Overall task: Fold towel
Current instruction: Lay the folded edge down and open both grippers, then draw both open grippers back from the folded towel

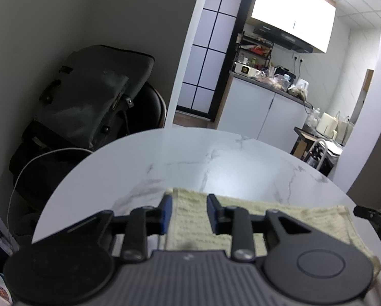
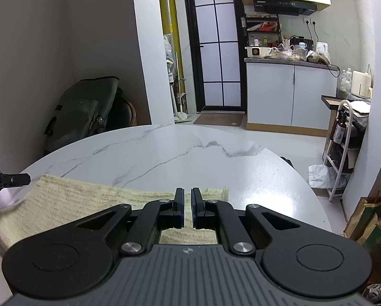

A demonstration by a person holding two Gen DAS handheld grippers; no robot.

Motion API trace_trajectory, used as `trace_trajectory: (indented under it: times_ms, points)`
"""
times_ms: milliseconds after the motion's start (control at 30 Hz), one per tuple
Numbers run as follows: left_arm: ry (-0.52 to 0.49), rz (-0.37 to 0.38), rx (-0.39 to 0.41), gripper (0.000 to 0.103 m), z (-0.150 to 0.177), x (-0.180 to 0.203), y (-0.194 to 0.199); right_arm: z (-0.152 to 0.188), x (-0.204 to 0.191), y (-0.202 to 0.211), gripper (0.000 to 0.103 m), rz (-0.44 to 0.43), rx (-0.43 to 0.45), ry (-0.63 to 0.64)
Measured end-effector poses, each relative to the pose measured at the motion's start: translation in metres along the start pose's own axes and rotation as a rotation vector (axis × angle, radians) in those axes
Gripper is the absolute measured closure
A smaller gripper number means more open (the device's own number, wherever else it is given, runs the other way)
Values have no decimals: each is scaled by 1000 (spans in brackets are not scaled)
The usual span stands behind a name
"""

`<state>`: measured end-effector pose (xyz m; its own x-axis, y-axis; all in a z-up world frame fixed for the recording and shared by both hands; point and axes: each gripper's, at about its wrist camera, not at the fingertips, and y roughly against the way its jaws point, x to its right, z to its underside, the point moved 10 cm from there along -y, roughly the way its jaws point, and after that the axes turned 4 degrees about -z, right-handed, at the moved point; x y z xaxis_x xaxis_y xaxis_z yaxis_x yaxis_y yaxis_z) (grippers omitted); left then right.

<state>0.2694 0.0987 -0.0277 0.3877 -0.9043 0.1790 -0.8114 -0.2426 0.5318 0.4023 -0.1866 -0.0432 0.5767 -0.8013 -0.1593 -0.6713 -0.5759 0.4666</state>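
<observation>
Left gripper [image 1: 189, 213]: jaws spread part way, blue pads clear of the cloth; towel [image 1: 190, 229] passes between and under them, not pinched. Its far left corner lies just beyond the left pad.

Right gripper [image 2: 187, 210]: jaws nearly pressed together, only a thin slit between the pads. Towel fabric shows under and just ahead of the fingers, with the far right corner just beyond the right pad. Whether cloth is caught in the slit, cannot tell; reads as shut.

Towel: pale yellow, ribbed, lying flat on the near part of the round marble table [image 2: 190, 153], its far edge running from 1 gripper across to the other.

Beyond the table: dark backpack [image 1: 88, 97] on a chair, far left of the jaws. Kitchen counter [image 2: 290, 61], cluttered, straight ahead and right.

Risks, as judged: if the right side is holding and lifts while the left pads are off, the towel will skew and the fold will go crooked. A half-spread left jaw could snag the ribbed weave and drag the corner.

Writing: partial "oot.AI" on the other gripper's tip at far left of the right view. Range hood [image 2: 282, 6] brand too small to read.
</observation>
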Motion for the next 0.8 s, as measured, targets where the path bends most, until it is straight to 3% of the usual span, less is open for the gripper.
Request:
trace_trajectory:
  times_ms: [467,533,567,600,800]
  points:
    - [-84,8,-28,60,29,7,33,30,-13,31,95,36,-60,36]
    - [-93,10,-25,60,32,8,39,33,-14,36,77,44,-54,32]
    - [-97,10,-23,60,34,8,41,34,-14,39,58,44,-51,27]
    - [-96,10,-22,60,35,8,43,35,-15,42,52,41,-44,22]
    - [-106,-1,-21,60,47,2,54,50,-19,59,51,43,-37,7]
